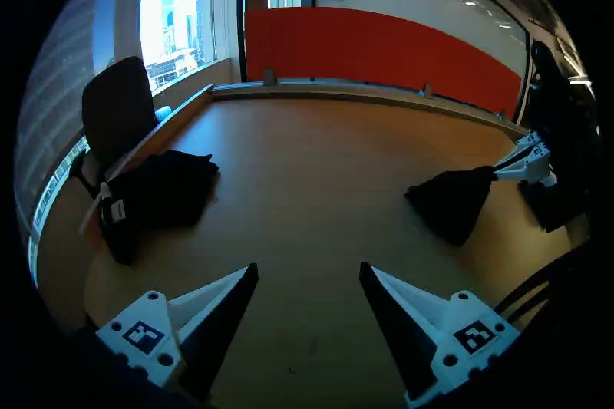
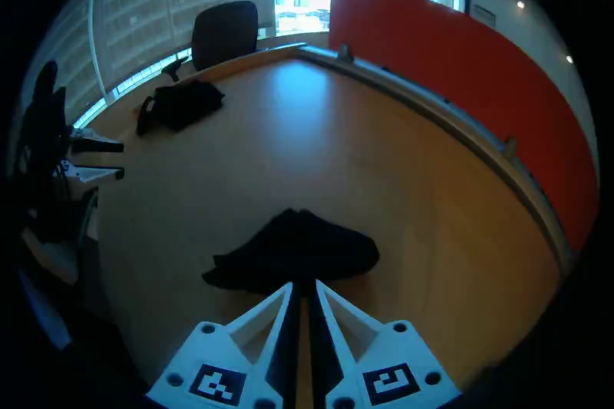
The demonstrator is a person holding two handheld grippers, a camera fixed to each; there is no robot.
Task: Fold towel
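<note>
Wooden table (image 1: 322, 163) carries the towel (image 1: 453, 206); your right gripper (image 2: 303, 285) clamps its edge, your left gripper (image 1: 308, 271) gapes well apart from it. Pulling by one edge may bunch it.

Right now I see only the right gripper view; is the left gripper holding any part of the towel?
Observer: No. The left gripper is open, with bare table between its fingers.
Operator: Does the towel lie flat?
Observer: No. The left gripper view shows the towel rising to a peak at the right gripper, whose fingers pinch its tip. Its lower part appears to rest on the table.
</note>
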